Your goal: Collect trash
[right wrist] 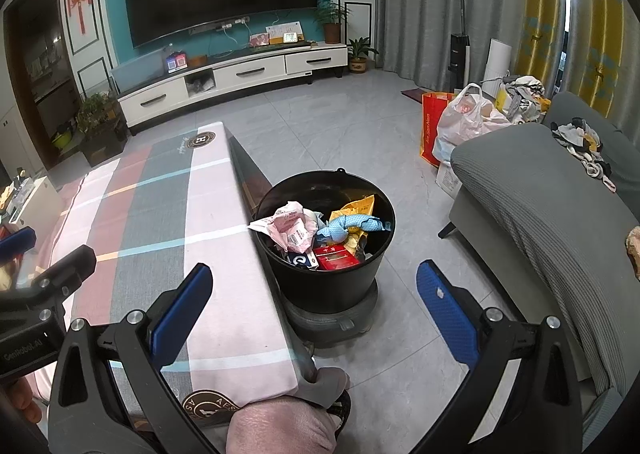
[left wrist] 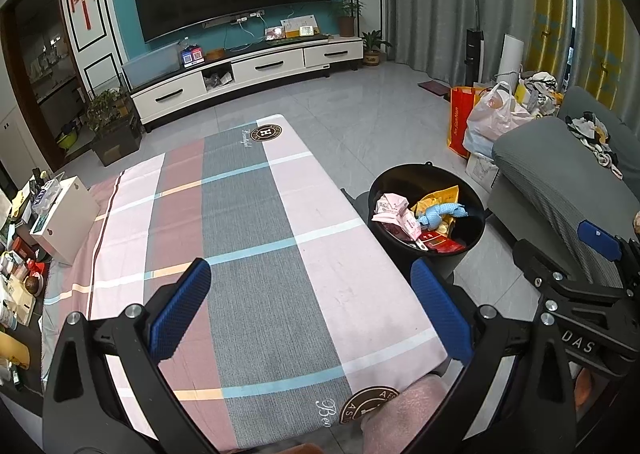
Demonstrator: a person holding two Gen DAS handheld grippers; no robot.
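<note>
Table, largest item in both views, carries a checked cloth in pink, grey and rust with blue and white stripes. Its top is bare. Round brown badges mark both ends of the cloth; the far badge shows a letter "H" beside script reading "Beautiful", and the near badge shows partial letters "AFS" and "AS".

Grey sofa stands to the right of the table, with crumpled clothing on its seat.

Black bucket sits on the floor between table and sofa, just beside the table's right edge, resting on a grey round base. Trash fills it: a crumpled pink wrapper, a yellow packet, a blue cloth and a red box with print too small to read.

Red shopping bag with unreadable yellow lettering stands beyond the sofa, beside a white plastic bag.

Left gripper hovers over the near end of the table, jaws wide, holding nothing. Its body reads "GenRobot.AI" in the right view.

Right gripper hovers short of the bucket, jaws wide, empty. Its body reads "DAS" in the left view.
</note>
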